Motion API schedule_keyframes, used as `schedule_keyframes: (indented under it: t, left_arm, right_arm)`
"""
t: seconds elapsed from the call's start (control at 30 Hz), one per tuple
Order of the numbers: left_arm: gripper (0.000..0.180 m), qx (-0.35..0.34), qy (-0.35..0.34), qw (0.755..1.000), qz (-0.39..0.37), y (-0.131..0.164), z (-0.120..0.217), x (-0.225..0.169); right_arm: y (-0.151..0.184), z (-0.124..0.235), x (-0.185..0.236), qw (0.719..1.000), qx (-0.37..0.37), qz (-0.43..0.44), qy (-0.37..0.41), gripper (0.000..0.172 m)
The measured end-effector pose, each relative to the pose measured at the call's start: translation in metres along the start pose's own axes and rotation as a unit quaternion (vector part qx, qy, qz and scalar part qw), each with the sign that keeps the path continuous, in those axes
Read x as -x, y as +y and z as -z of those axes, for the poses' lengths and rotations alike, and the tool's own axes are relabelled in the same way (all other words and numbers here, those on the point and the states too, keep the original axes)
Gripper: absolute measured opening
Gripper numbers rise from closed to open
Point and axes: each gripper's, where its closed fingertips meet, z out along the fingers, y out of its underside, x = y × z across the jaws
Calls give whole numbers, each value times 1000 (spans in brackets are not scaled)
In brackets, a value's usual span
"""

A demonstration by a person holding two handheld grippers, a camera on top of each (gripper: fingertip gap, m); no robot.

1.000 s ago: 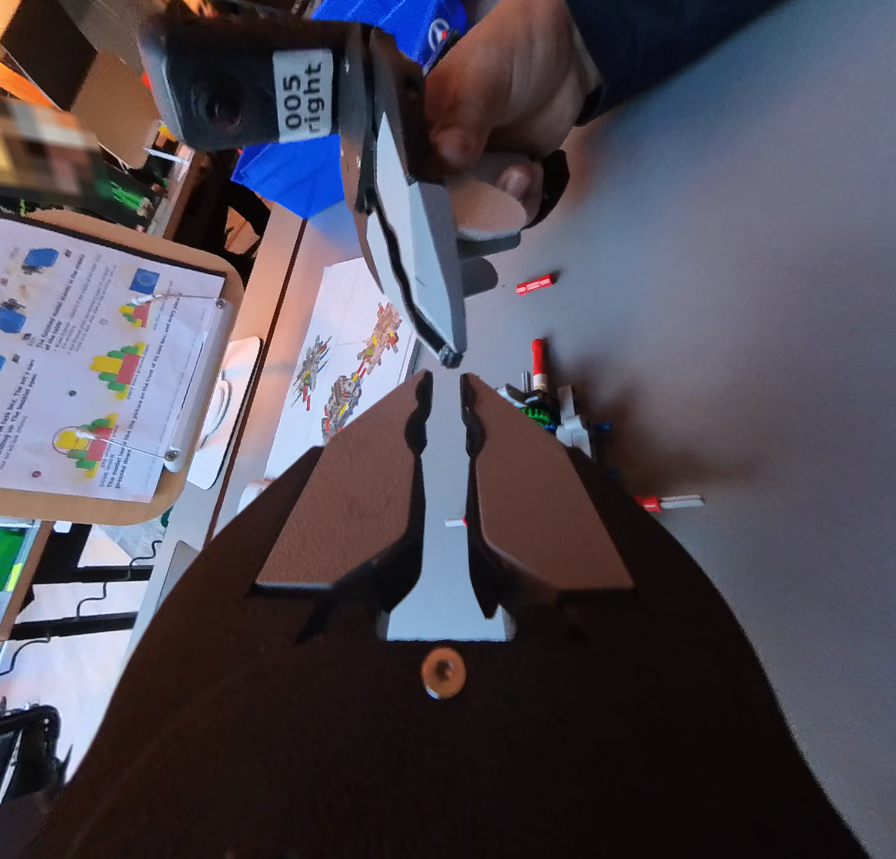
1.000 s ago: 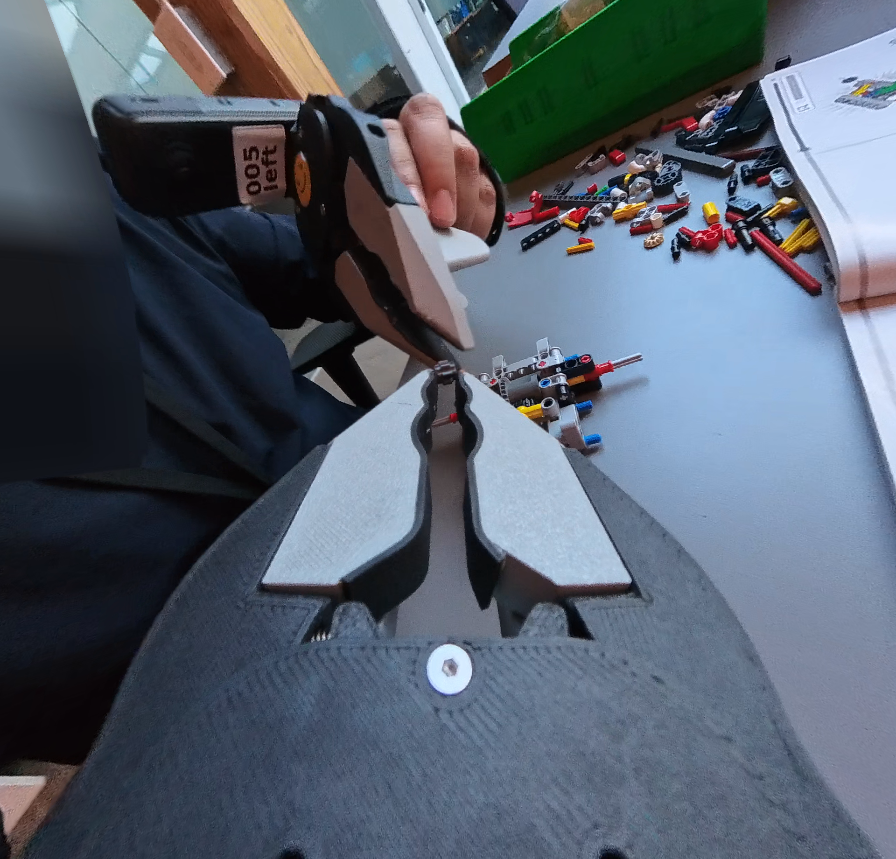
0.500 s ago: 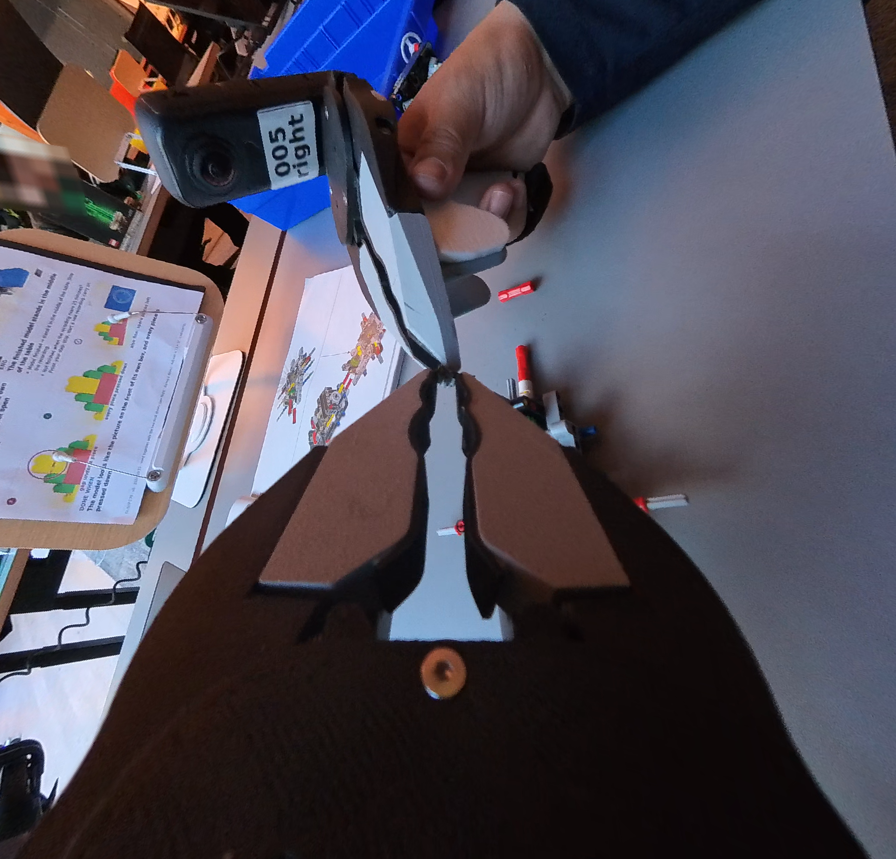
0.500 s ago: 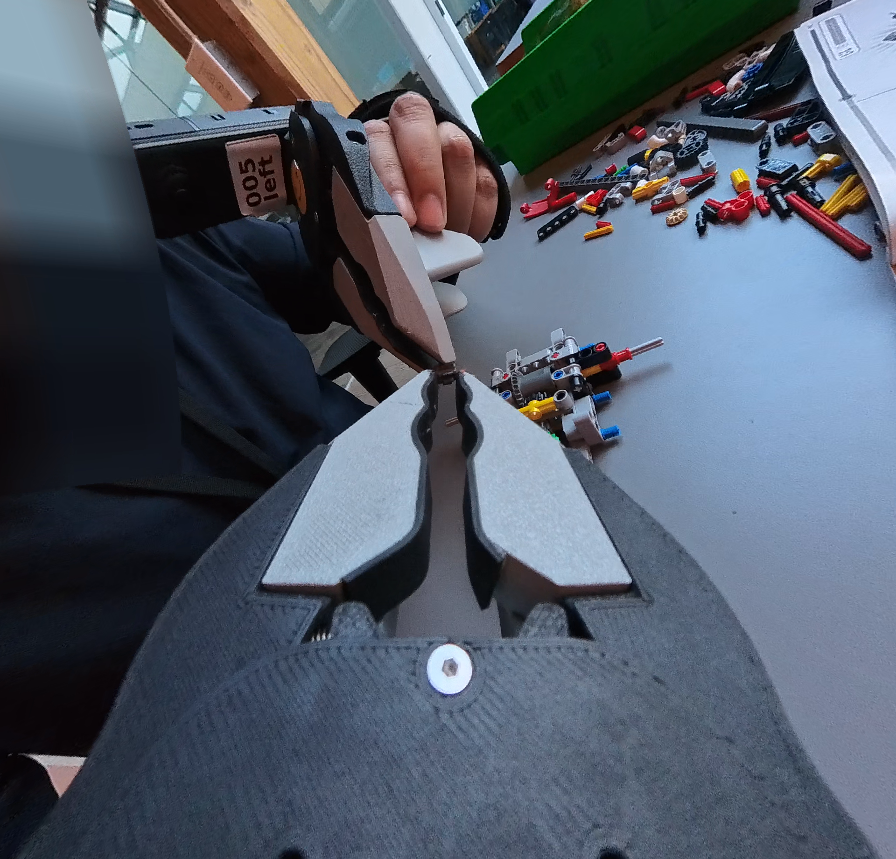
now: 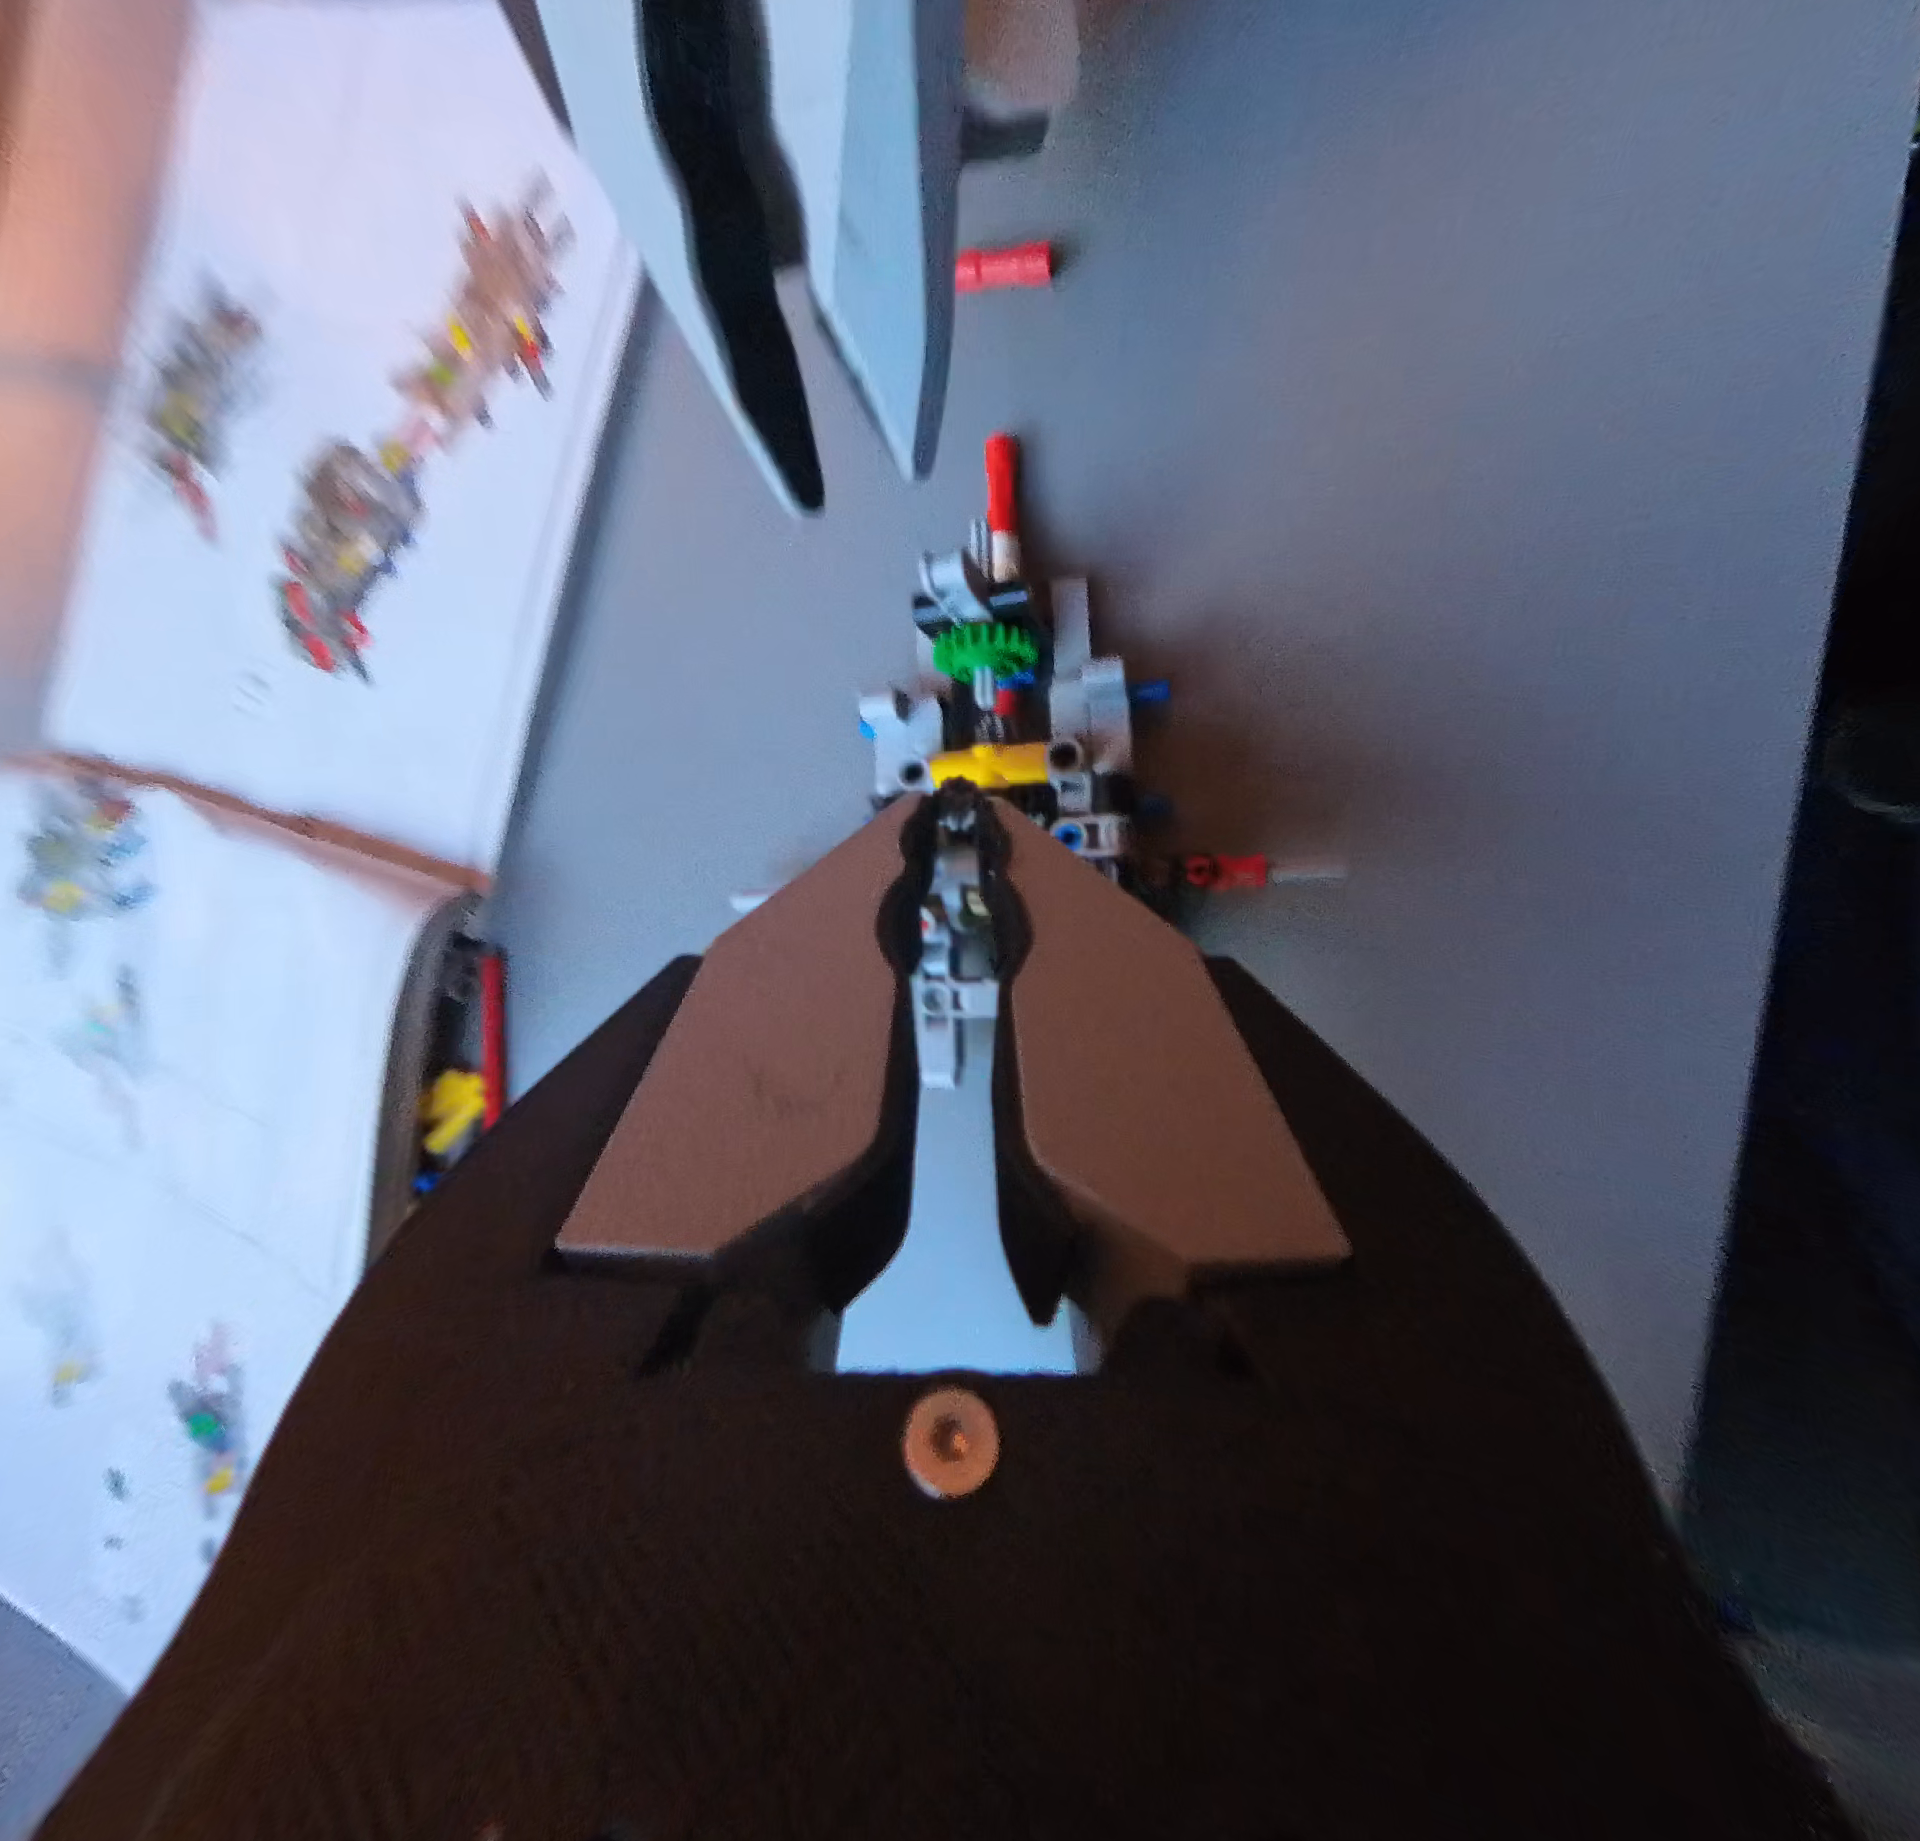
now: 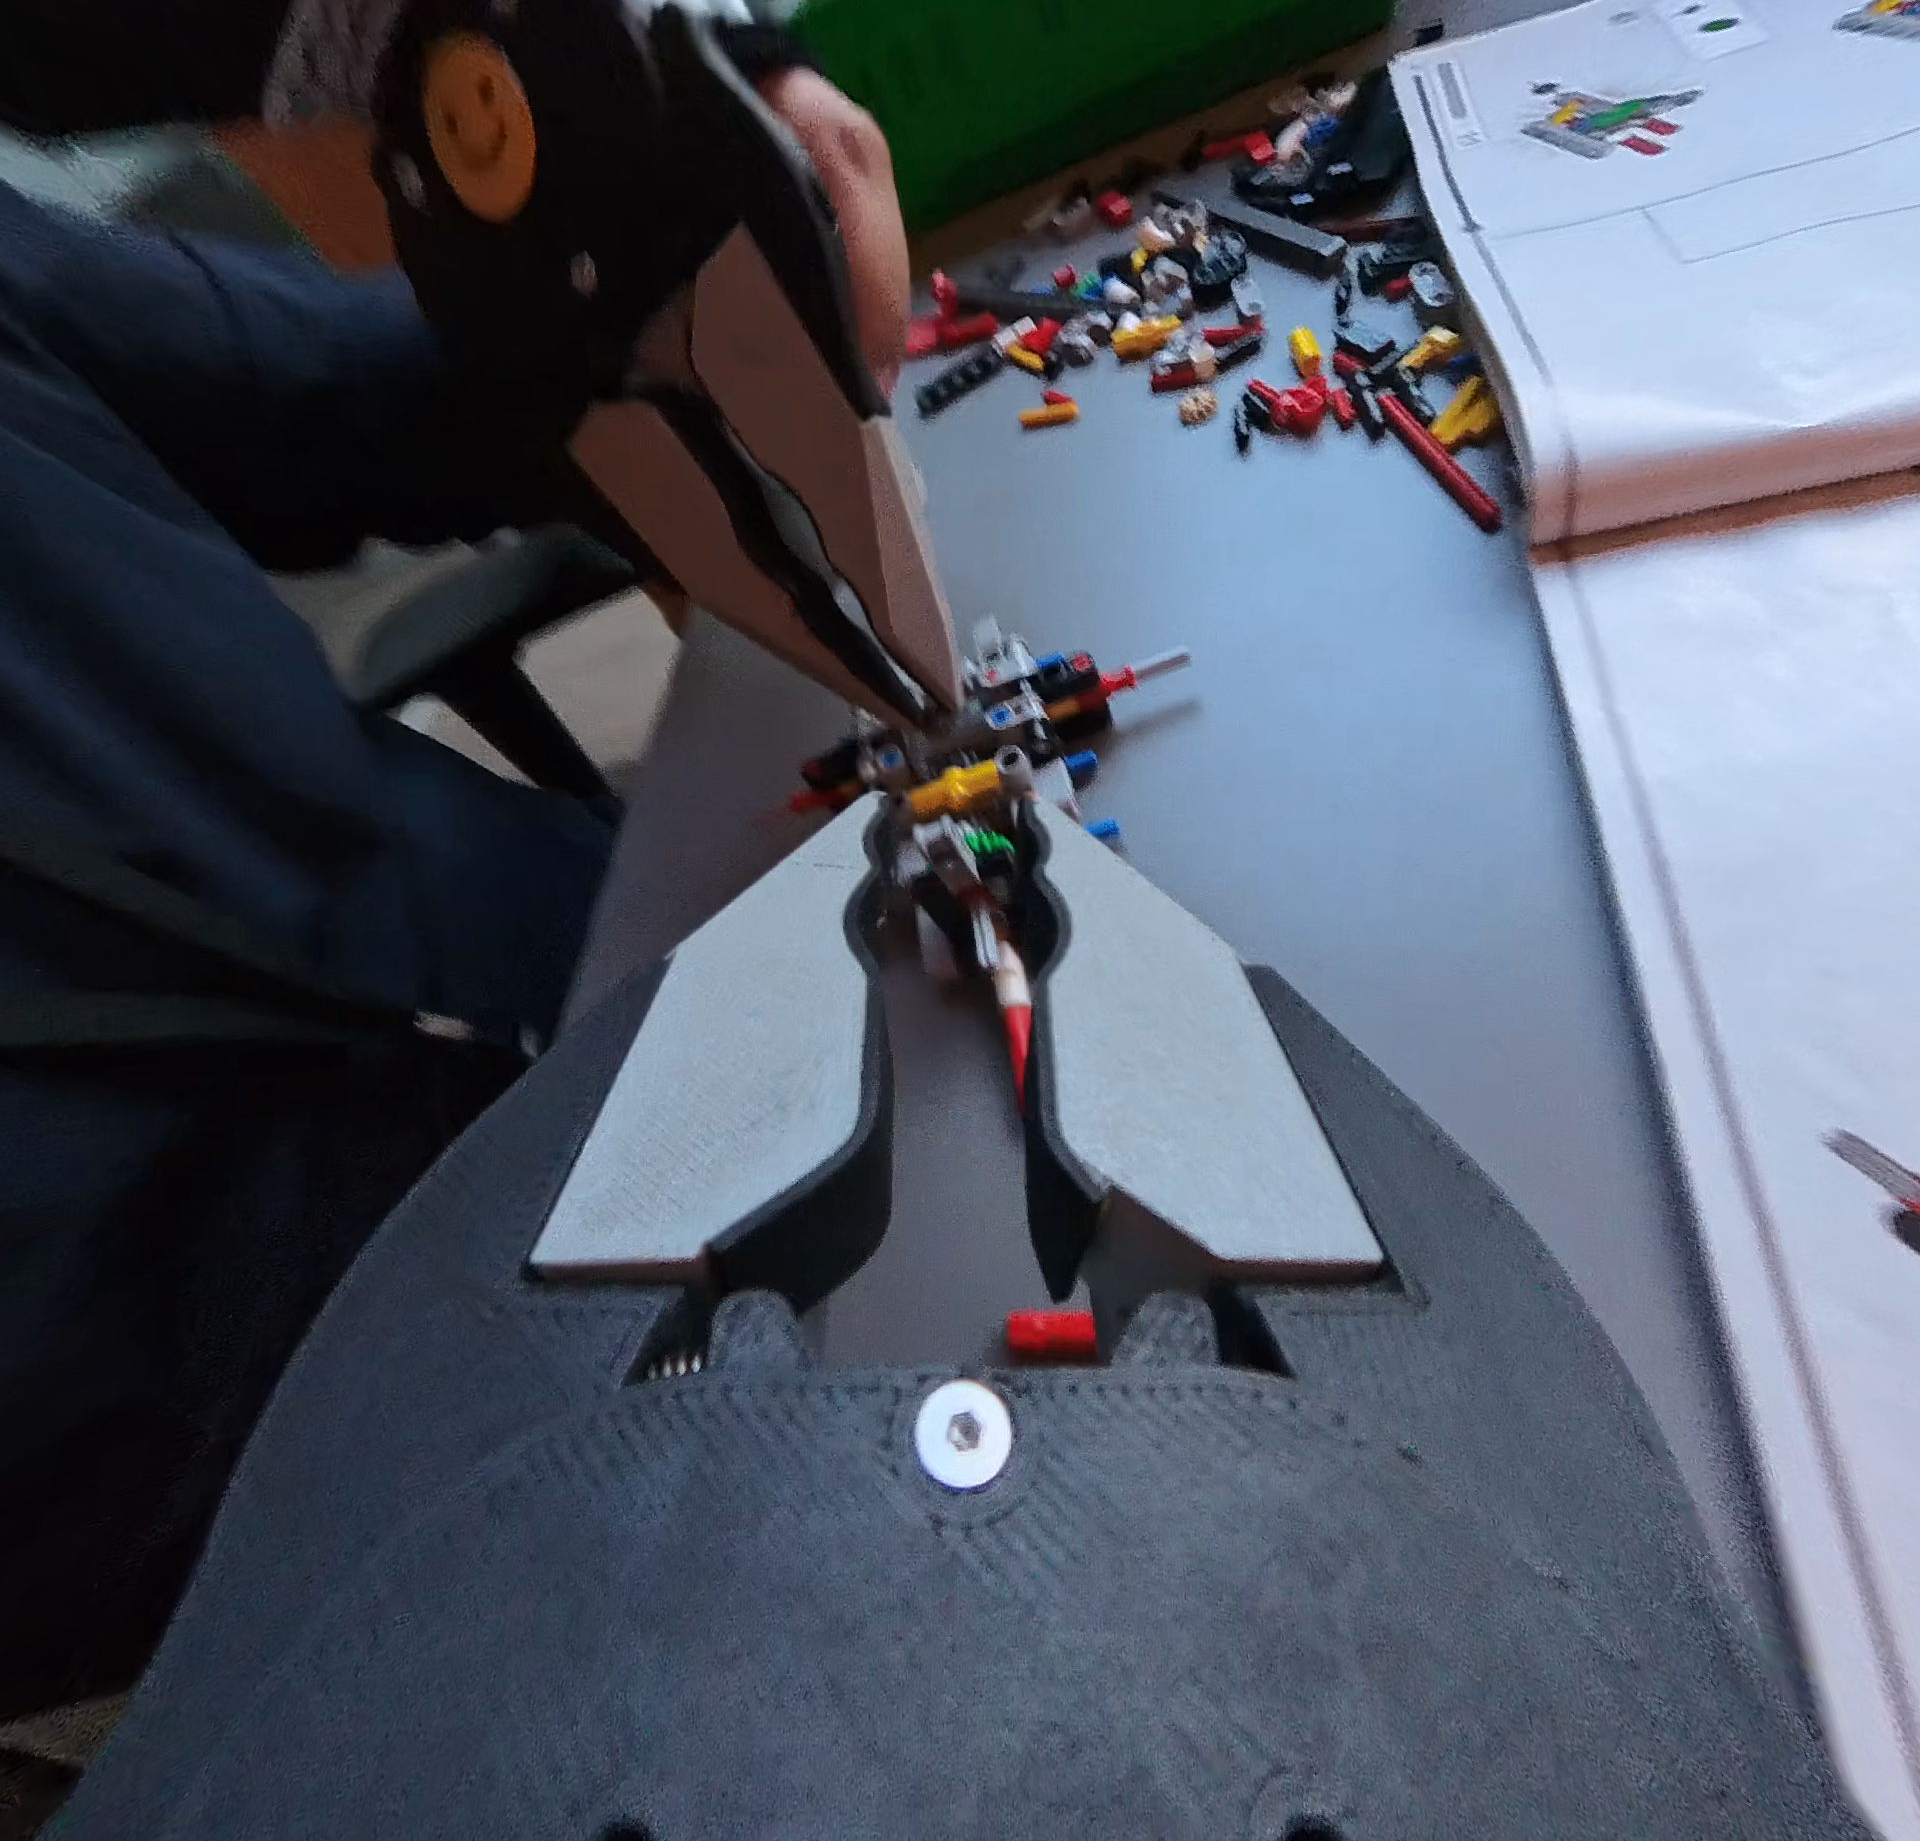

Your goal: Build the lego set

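Note:
My left gripper [image 5: 961, 806] is shut on a small black piece [image 5: 958, 792], held right at the yellow part of a small brick assembly [image 5: 987, 763] on the grey table [image 5: 1455, 441]. In the right wrist view the left gripper's closed tips [image 6: 940, 700] touch down on the assembly [image 6: 956, 789]. My right gripper [image 6: 954, 820] is open and hovers over the assembly's green gear and red axle end, which show through its gap. In the left wrist view the right gripper [image 5: 860, 487] has nothing between its parted fingertips.
A loose red pin [image 5: 1003, 267] lies beyond the assembly, and a red pin on a grey axle [image 5: 1226, 872] sticks out of its side. A pile of loose pieces [image 6: 1195, 316], a green bin [image 6: 1091, 25] and open instruction booklets [image 6: 1714, 285] lie nearby. A person's sleeve [image 6: 156, 544] is on the left. My right fingertips sit around 6 centimeters from my left ones. Between my right fingertips and the loose red pin [image 5: 1003, 267] there is roughly 10 centimeters. My right wrist view [image 6: 1063, 1322] looks at it from another angle.
The small black piece passed from my right gripper's tips to my left gripper's. My right gripper opened. Both grippers came down to the assembly.

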Motion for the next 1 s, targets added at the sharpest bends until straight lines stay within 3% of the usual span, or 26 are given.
schedule_keyframes:
  t: [0.1,0.23,1.0]
  left_arm:
    - [3,20,33,999,34,4,-1,-7]
    - [3,23,30,998,40,-5,-3,0]
    - [3,72,74,993,54,-7,-20,-5]
  right_arm:
    - [18,3,-6,995,55,60,58,18]
    - [34,-3,-3,988,100,94,71,18]
    - [48,-16,-6,984,127,99,70,2]
